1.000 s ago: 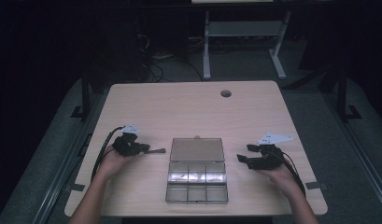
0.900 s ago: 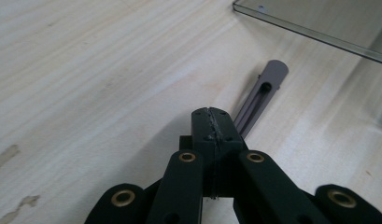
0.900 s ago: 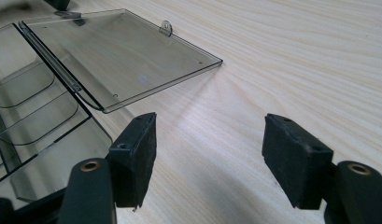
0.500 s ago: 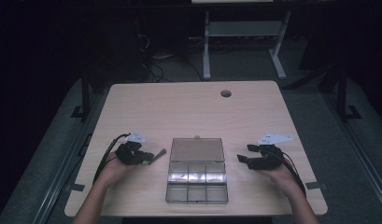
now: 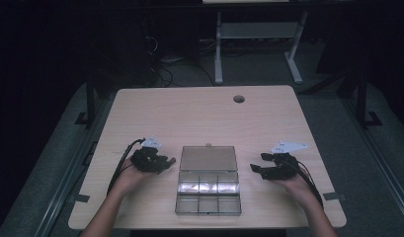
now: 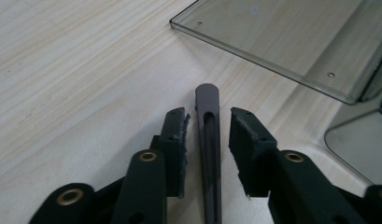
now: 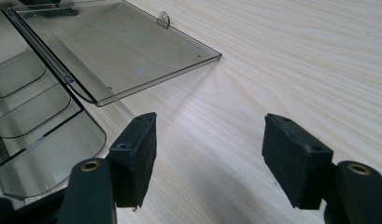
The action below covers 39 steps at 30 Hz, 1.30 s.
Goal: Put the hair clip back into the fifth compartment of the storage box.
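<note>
Left tool (image 6: 207, 135) just parted around grey clip (image 6: 208, 140); right tool (image 7: 209, 154) wide, empty

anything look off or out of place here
Nothing spilled or broken. One oddity: a slim dark stick stands loose between the left gripper fingers, which have just been opening and no longer press it. The clear compartment box lies open, lid flat on the table.

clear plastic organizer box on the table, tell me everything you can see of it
The clear plastic organizer box sits near the table's front edge, between the two grippers. Its hinged lid lies folded fully open, flat on the wood, with a small latch tab at its far edge. The tray is split into six compartments in two rows. Neither gripper touches it.
</note>
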### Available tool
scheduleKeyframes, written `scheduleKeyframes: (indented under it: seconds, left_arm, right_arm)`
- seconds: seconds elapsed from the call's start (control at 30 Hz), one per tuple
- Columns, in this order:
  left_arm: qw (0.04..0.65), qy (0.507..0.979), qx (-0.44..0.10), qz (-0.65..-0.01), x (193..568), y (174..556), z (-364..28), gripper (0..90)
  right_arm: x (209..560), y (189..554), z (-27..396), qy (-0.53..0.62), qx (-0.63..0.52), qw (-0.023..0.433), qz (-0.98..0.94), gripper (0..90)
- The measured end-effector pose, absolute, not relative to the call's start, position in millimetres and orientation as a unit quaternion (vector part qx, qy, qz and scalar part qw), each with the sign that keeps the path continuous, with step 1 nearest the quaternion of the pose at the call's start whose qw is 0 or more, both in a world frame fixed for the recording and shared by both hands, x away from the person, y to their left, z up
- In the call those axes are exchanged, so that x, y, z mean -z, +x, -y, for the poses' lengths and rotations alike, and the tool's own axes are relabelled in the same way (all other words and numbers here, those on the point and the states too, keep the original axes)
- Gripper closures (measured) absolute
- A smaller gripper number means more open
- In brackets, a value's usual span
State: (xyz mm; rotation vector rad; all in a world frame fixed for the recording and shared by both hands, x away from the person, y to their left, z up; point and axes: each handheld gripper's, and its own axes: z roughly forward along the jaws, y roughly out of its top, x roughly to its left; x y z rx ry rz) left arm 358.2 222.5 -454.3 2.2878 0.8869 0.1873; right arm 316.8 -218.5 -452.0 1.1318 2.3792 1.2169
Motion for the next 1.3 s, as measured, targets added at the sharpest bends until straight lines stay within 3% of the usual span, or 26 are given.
scheduleKeyframes:
  seconds: [0.23, 0.73, 0.83, 1.3]
  left_arm:
    - [0.337, 0.867, -0.091, -0.356, 454, 365, -213, 62.7]
    - [0.342, 0.87, -0.083, -0.345, 461, 367, -205, 71.1]
    - [0.341, 0.871, -0.084, -0.344, 461, 367, -204, 76.0]
    - [0.366, 0.862, -0.073, -0.344, 454, 367, -213, 77.6]
  right_arm:
    - [453, 317, 218, 0.384, -0.416, 0.121, -0.815, 35.0]
    - [453, 317, 218, 0.388, -0.414, 0.117, -0.815, 35.1]
    - [453, 317, 218, 0.388, -0.414, 0.117, -0.815, 35.0]
    - [454, 318, 218, 0.385, -0.414, 0.119, -0.816, 35.1]
